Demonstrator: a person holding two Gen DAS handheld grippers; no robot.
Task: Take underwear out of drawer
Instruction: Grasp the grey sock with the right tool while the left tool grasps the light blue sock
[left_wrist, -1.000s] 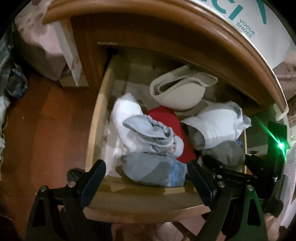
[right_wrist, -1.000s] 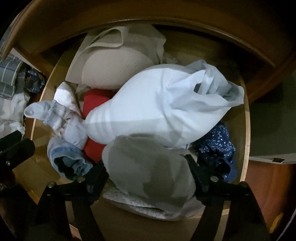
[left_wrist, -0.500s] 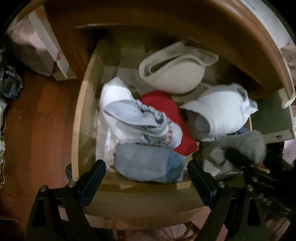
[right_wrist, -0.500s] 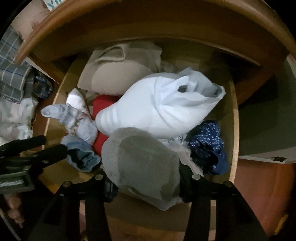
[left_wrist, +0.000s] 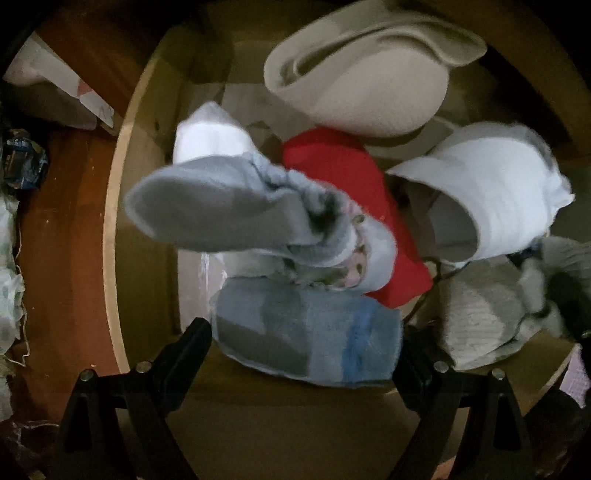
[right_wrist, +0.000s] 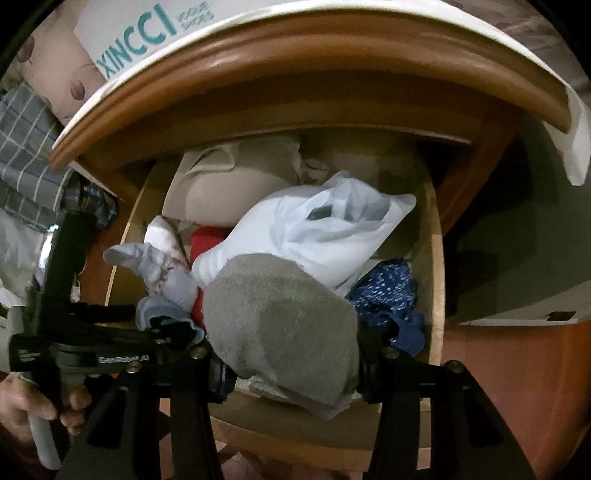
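Underwear is being lifted out: the grey bundle (right_wrist: 280, 325) is sitting pinched between the right gripper (right_wrist: 291, 365) pads, raised above the drawer's front rim (right_wrist: 295, 432), over the pile. Those jaws have just been closing on it and are now standing part-open around the wad. A second ago the bundle was lying in the drawer with the fingers only straddling it; now it is clear of the white piece (right_wrist: 310, 236) behind. The left gripper (left_wrist: 303, 354) is hanging wide open, its fingers flanking the blue-grey roll (left_wrist: 306, 332) without pressing, and it is sitting closer to the pile than before. Next, I judge, the right hand needs to carry the bundle clear of the rim while the left closes on the roll.
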